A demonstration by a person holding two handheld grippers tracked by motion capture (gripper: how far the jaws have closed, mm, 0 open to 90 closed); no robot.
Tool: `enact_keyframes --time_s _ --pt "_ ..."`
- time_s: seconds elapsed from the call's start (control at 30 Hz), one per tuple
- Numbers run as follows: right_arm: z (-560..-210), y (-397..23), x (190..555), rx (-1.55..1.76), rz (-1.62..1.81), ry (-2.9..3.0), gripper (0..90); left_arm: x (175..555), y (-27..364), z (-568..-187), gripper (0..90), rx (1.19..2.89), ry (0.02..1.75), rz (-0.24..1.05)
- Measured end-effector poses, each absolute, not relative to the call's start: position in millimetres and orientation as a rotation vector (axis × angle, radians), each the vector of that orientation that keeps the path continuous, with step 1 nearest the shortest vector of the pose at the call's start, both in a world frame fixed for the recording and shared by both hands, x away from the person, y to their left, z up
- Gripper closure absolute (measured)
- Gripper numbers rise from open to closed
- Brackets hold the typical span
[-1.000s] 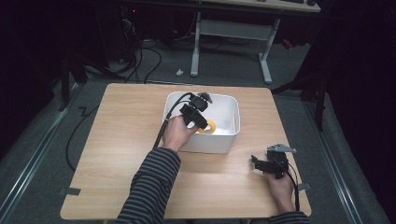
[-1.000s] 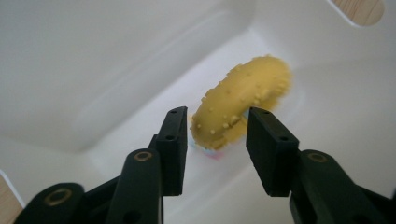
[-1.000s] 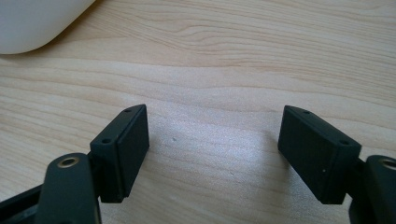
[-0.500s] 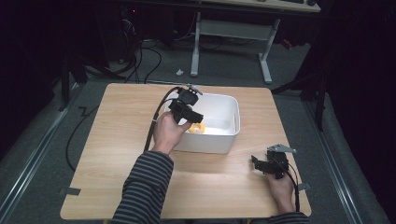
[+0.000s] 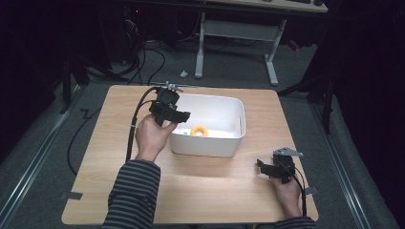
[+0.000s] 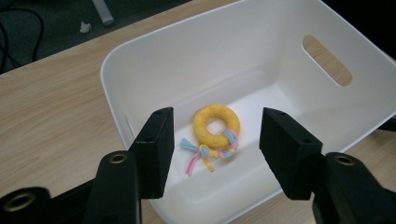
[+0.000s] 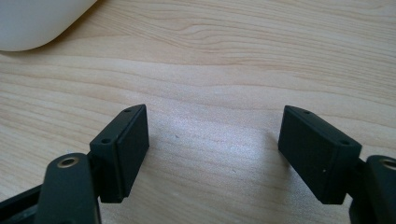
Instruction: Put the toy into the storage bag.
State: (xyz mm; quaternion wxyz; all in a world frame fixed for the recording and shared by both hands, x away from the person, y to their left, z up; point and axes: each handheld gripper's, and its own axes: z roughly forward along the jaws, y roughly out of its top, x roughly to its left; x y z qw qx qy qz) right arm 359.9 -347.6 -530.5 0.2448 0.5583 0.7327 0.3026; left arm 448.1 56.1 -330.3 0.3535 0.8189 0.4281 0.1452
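Note:
A yellow ring toy point(image 5: 198, 130) point(image 6: 216, 126) with pastel tassels lies on the floor of the white bin point(image 5: 205, 145) point(image 6: 187, 60). My left gripper point(image 5: 179, 117) point(image 6: 217, 136) hovers over the bin's left rim and looks down at the toy. Its jaws have just been opening; they stand apart with nothing between them, and the toy lies well below. My right gripper point(image 5: 261, 167) point(image 7: 212, 135) rests low over the wooden table point(image 5: 215, 191) at the front right, open, with bare wood between its jaws.
The bin stands at the table's middle back, with a handle slot point(image 6: 327, 59) in its far wall. A corner of the bin point(image 7: 37, 23) shows in the right gripper view. Cables and desk legs point(image 5: 272, 62) lie on the floor beyond the table.
My left gripper rose out of the bin and drew back to its left rim, letting go of the yellow ring, which now lies in the bin. The right gripper kept still.

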Motion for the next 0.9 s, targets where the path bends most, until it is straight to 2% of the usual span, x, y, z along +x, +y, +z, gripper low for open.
enact_keyframes --time_s 0.6,0.9 --pt "-530 -348 360 1.524 0.826 2.000 24.5 417 135 -346 44.9 1.967 1.234 0.408" --pt "-531 -348 360 1.524 0.827 2.001 24.5 410 158 -360 44.4 1.930 1.285 0.428"
